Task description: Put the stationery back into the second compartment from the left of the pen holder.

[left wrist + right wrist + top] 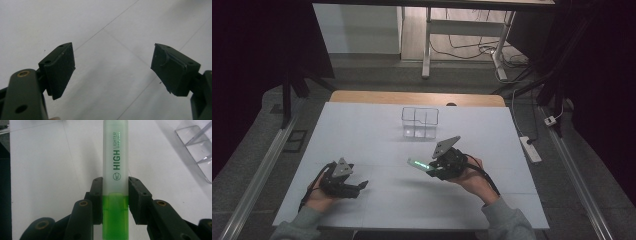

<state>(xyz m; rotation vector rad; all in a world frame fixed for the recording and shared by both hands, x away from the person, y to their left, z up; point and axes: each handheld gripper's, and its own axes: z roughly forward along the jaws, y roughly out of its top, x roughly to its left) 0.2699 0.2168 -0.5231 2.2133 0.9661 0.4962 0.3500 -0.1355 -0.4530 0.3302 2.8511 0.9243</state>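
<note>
My right gripper point(115, 200) jaws are gripping the green highlighter point(115, 170) | my left gripper point(112, 72) jaws are standing open, empty, over the table point(377, 135)

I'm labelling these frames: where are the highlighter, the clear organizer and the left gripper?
highlighter point(115, 170), right gripper view, on its frosted barrel.
clear organizer point(420, 122), high view, on its front wall.
left gripper point(112, 70), left gripper view, midway between its open jaws.

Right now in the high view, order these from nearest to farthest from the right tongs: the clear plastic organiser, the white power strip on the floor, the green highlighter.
1. Green highlighter, clamped in the right tongs.
2. Clear plastic divided organiser, beyond them, mid-table.
3. White power strip, on the floor off the table's right edge.
</note>
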